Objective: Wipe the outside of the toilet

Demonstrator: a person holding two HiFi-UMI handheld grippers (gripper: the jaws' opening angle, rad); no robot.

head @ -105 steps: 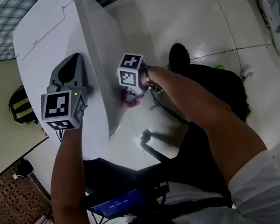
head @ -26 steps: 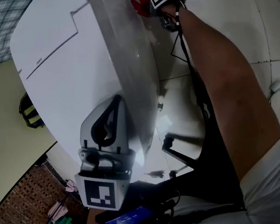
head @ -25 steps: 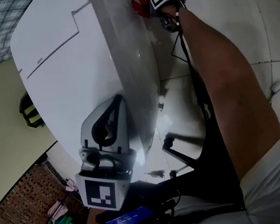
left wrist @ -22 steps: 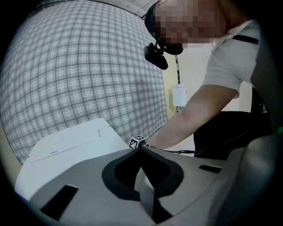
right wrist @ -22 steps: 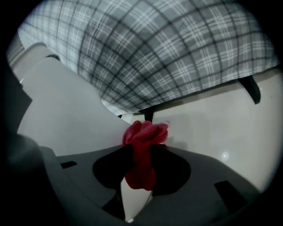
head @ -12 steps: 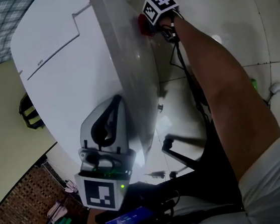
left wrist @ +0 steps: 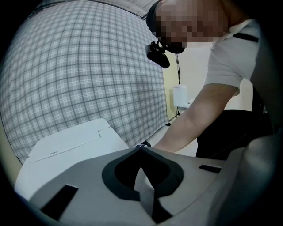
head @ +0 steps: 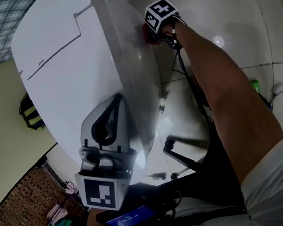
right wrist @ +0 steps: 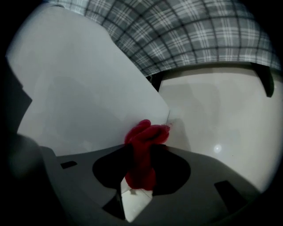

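Right gripper [head: 149,31] pinches a red cloth [right wrist: 144,137] flat against the side of the big white toilet [head: 68,57], while the left gripper [head: 116,101], jaws pressed together on nothing, sits over its top, with shiny floor [head: 230,2] beside.

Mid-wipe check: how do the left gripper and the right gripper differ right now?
The right gripper has its fingers shut on a red cloth; the left gripper has its fingers shut on nothing. The right gripper holds the cloth against the toilet's side, at the far end; the left gripper sits over the toilet's top, at the near end. Both are closed.
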